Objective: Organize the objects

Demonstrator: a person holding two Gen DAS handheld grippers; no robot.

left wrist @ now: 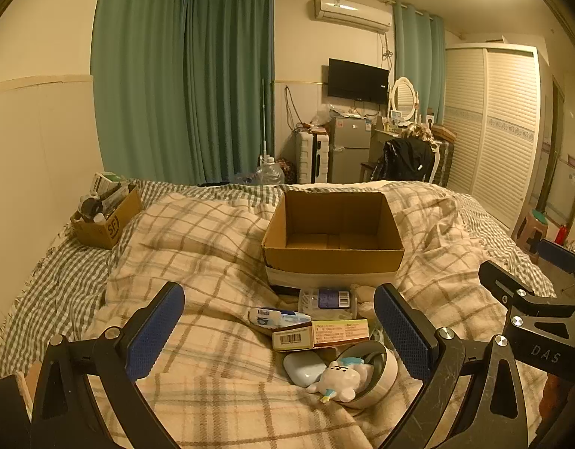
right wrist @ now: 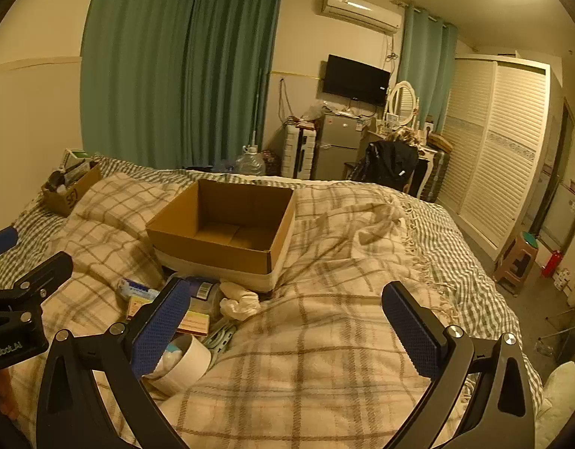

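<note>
Rumpled plaid blanket covered the bed, and on its soft folds an empty cardboard box was seated, apparently the place meant for the loose items. Just in front of the box a small heap was seen: one clear plastic case, one blue-and-white tissue pack, one yellow carton, one pale blue case, one white toy figure and one round tin against which the figure was propped; some further pale items were only partly shown in the right wrist view. One second box, already filled, was set well apart at the bed's far left. The left gripper was held over the heap with fingers spread and nothing gripped; the right gripper was likewise spread, over bare blanket beside the heap. Trouble was judged likely from the crowding, since a closing finger could catch a neighbour, and from the yielding bedding, on which the tin might be tipped and the toy spilled.
</note>
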